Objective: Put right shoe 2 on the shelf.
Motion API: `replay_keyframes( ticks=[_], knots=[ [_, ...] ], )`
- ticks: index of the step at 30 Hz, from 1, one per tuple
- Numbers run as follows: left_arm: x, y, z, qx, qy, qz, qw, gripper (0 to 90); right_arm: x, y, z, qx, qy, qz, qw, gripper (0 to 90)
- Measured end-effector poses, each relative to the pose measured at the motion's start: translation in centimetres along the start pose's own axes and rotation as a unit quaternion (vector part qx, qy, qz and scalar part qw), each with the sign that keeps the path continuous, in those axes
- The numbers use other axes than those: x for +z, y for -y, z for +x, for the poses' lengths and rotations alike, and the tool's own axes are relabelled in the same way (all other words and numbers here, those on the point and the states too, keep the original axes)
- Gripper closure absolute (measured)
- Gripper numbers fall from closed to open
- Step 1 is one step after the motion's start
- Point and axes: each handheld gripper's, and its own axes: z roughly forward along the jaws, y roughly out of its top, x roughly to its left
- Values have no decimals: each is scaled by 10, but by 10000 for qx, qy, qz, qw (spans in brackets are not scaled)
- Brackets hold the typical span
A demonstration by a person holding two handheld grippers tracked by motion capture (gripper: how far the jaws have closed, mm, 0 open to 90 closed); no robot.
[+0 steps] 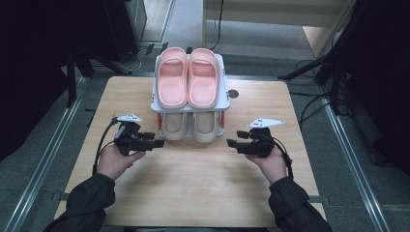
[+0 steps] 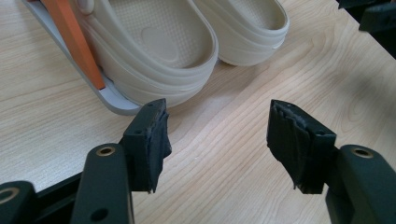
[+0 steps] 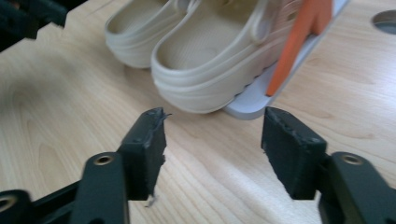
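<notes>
A small two-tier shoe rack [image 1: 153,96] with grey shelves and orange posts [image 2: 70,32] stands at the far middle of the wooden table. A pair of pink slippers [image 1: 187,77] lies on its top shelf. A pair of beige clogs [image 1: 189,126] sits on the bottom shelf, heels toward me and sticking out over the shelf's edge [image 2: 116,100]. My left gripper [image 1: 158,143] hovers left of the clogs, open and empty. My right gripper [image 1: 231,143] hovers right of them, open and empty. Both grippers point inward at the clogs' heels [image 3: 196,88].
A round dark hole [image 1: 233,94] sits in the table top right of the rack. Bare wood lies between and in front of the grippers. Dark stands and cables crowd the floor at both sides of the table.
</notes>
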Motion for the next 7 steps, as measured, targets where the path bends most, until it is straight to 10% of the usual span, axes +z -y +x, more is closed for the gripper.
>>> replay_keyframes(
  ticks=[7],
  knots=[
    [3, 1, -3, 35, 22, 17, 10000, 370, 5, 0, 5, -198, 103, -139, 9997, 300]
  ],
)
